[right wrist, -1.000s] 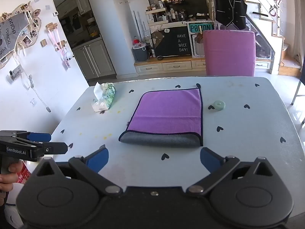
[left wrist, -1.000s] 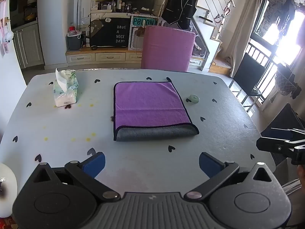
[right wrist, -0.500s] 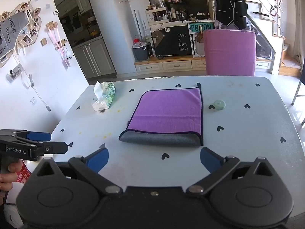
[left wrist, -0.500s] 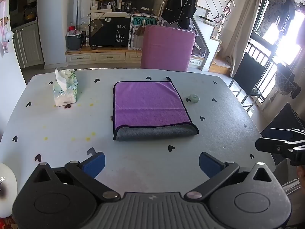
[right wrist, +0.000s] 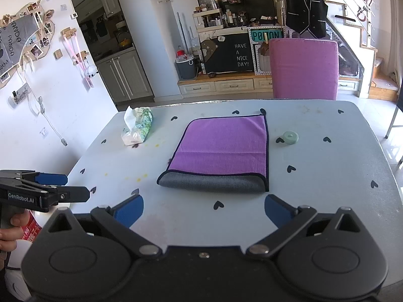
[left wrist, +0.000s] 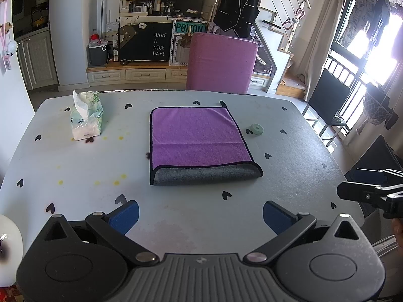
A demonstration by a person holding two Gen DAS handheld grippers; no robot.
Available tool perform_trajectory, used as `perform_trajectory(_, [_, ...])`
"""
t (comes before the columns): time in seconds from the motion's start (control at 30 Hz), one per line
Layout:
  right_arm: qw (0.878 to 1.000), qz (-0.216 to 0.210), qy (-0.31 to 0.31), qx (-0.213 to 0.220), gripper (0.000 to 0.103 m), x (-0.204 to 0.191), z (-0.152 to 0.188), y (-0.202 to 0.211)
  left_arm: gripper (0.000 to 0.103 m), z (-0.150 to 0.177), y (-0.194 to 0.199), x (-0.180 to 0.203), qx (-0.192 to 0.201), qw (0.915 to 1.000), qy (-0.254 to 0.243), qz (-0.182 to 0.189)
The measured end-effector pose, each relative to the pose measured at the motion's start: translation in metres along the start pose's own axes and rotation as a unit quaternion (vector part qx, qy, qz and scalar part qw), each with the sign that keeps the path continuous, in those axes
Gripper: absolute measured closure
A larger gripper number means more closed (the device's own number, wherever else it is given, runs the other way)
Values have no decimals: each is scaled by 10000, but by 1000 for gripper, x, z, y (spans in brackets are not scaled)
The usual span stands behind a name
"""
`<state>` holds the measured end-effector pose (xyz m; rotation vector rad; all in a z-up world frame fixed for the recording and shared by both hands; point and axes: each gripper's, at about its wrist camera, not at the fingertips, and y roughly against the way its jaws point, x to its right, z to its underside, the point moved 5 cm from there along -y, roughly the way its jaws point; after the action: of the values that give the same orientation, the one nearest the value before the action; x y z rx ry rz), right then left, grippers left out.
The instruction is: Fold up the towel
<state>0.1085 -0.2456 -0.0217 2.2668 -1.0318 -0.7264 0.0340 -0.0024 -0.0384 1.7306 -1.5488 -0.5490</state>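
Observation:
A purple towel [left wrist: 196, 136] with a grey underside lies folded flat in the middle of the pale table [left wrist: 63, 176]; its grey folded edge faces me. It also shows in the right wrist view [right wrist: 221, 143]. My left gripper [left wrist: 200, 215] is open and empty, held back over the near table edge, apart from the towel. My right gripper [right wrist: 204, 210] is open and empty, also near the front edge, just short of the towel's grey fold. Each gripper shows at the side of the other's view.
A tissue pack [left wrist: 85, 118] lies at the back left of the table. A small round green object [left wrist: 257, 128] sits right of the towel. A pink chair [left wrist: 221, 63] stands behind the table. A white object [left wrist: 10, 246] stands at the near left.

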Motion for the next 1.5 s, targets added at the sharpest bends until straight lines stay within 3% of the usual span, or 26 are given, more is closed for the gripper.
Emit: perform_trajectory(1.5, [10000,17,13,-19,1,-2,3,-5,0,0,0,1,-7,10000,-5,-7])
